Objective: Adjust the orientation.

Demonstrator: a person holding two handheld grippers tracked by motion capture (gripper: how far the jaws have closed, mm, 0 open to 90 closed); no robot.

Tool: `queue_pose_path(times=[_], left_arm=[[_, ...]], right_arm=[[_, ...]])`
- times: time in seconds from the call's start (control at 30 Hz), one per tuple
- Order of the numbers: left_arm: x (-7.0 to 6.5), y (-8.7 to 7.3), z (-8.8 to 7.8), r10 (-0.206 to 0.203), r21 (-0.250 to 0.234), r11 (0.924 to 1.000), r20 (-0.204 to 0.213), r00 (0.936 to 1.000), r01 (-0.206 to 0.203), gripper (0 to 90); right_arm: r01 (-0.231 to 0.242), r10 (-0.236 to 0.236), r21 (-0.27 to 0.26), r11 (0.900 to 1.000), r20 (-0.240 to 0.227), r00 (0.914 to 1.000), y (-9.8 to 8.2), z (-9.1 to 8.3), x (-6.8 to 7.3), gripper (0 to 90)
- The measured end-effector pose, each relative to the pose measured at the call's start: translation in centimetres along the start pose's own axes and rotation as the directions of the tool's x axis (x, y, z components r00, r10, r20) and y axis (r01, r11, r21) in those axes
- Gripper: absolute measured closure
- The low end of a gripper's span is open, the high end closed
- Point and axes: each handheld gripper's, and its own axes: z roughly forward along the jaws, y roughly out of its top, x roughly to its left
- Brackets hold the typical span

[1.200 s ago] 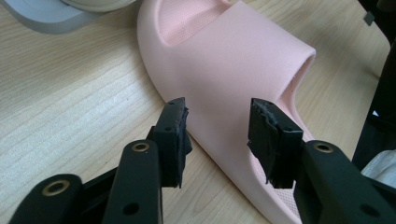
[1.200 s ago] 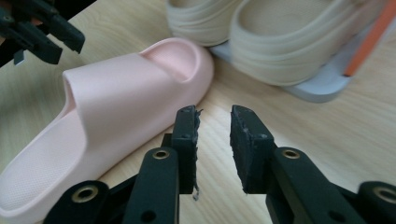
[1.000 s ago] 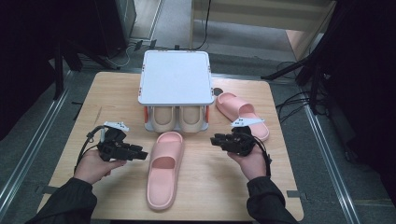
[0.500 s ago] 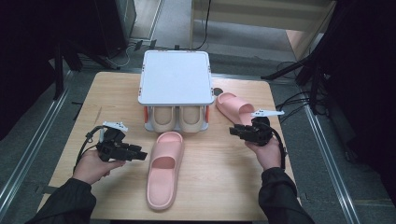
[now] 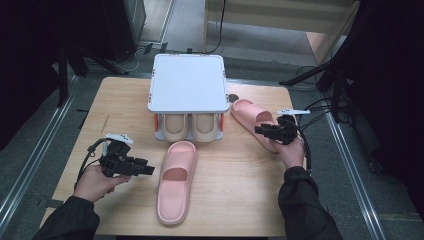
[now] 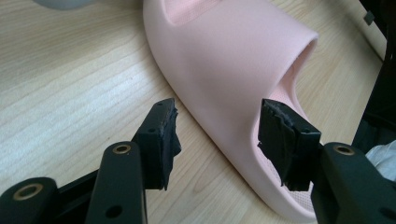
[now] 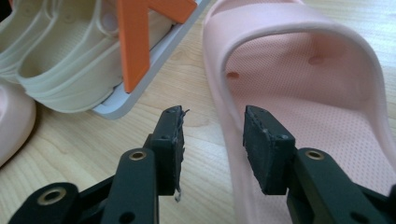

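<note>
Pink foam slide sandal [image 7: 308,88] lies on the wooden table [image 5: 120,100] right of the white two-tier shoe rack [image 5: 187,82]; its twin [image 5: 175,182] sits mid-table. I judge both light, springy, matte, not slippery. Best hold: pinch the side wall. My right gripper [image 7: 212,128] straddles that wall, jaws apart, empty. Left gripper [image 6: 217,123] gapes wide at the twin's strap edge, holding nothing.
</note>
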Motion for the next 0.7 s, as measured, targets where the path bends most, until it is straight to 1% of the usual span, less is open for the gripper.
queue_pose_path(times=[0.1,0.13,0.23,0.3,0.37,0.47,0.57,0.67,0.7], left_arm=[[0.0,-0.3,-0.2,-0.007,-0.005,1.0000,0.000,1.0000,0.007,46.5],[0.0,-0.4,-0.3,-0.015,-0.009,0.9998,-0.001,0.9999,0.015,46.5],[0.0,-0.7,-0.4,-0.022,-0.013,0.9997,-0.003,0.9998,0.022,46.5],[-0.1,-0.8,-0.5,-0.017,-0.014,0.9998,-0.006,0.9998,0.017,46.7],[-0.1,-0.9,-0.5,-0.023,-0.018,0.9996,-0.001,0.9997,0.023,47.1],[-0.1,-1.0,-0.6,-0.025,-0.020,0.9995,-0.006,0.9997,0.025,47.2],[-0.1,-1.1,-0.6,-0.030,-0.017,0.9994,-0.006,0.9995,0.030,46.9],[0.0,-1.1,-0.6,-0.034,-0.017,0.9993,-0.005,0.9994,0.034,46.7],[0.0,-1.1,-0.6,-0.033,-0.017,0.9993,-0.007,0.9994,0.033,46.7]], right_arm=[[0.004,-0.005,0.017,1.000,0.012,0.9999,0.1,0.9,-0.4,57.2],[0.004,-0.004,0.021,1.000,0.011,0.9999,0.2,1.1,-0.5,56.9],[0.010,-0.011,0.031,0.999,0.016,0.9998,0.5,2.0,-0.5,56.8],[0.030,-0.032,0.045,0.999,0.030,0.9990,0.7,2.6,-0.3,57.5],[0.044,-0.046,0.053,0.998,0.035,0.9983,0.9,3.2,-0.2,58.3],[0.050,-0.053,0.055,0.997,0.050,0.9974,1.1,3.6,-0.1,62.0],[0.036,-0.039,0.050,0.998,0.060,0.9975,1.2,3.9,-0.2,67.1],[0.022,-0.025,0.046,0.999,0.067,0.9974,1.3,3.9,-0.3,74.2],[0.019,-0.021,0.047,0.999,0.060,0.9980,1.4,3.8,-0.4,75.1]])
